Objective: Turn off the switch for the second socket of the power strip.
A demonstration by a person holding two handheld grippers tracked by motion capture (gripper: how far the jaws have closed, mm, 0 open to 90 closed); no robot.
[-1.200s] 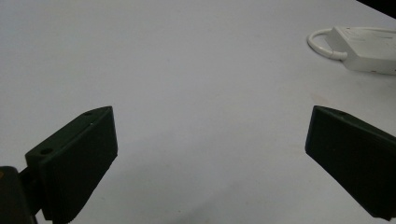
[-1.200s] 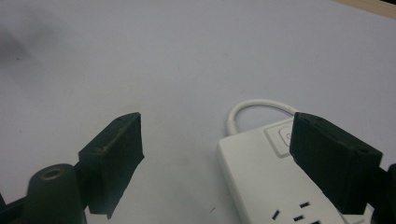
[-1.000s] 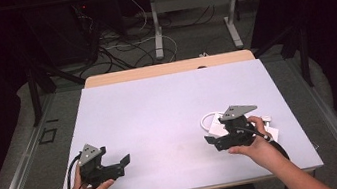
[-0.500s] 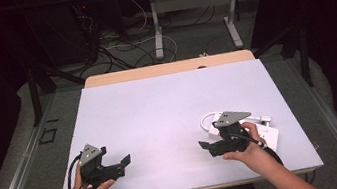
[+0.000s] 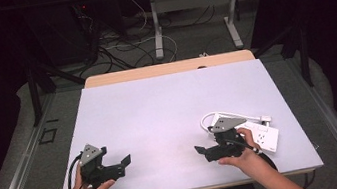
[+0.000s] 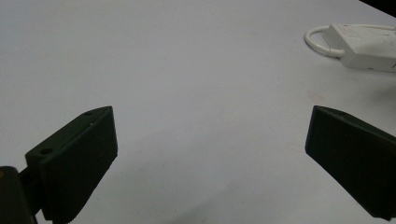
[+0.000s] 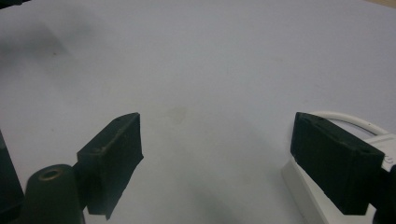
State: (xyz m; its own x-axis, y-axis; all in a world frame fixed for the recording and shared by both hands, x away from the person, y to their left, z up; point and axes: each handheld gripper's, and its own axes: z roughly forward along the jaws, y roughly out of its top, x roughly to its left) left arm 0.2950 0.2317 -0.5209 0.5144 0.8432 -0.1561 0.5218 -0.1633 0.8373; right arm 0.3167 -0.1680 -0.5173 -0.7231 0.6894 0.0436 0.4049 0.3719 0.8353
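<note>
Power strip [image 5: 258, 134], white, with its coiled cord [image 5: 213, 117], lies near the right front edge of the table [image 5: 158, 106] in the high view; the right gripper [image 5: 205, 150] has drawn back toward the person over the last second, from above the strip to the table surface just beside its left end, while the left gripper [image 5: 123, 163] rests unmoved at the left front, well apart. Left gripper view: jaws spread, nothing between them, the strip [image 6: 364, 44] far off at upper right. Right gripper view: jaws released, bare table between them, the strip [image 7: 313, 196] partly behind the right-hand jaw. Judgement: the strip is not grasped, and the retreat suggests repositioning for an approach.
</note>
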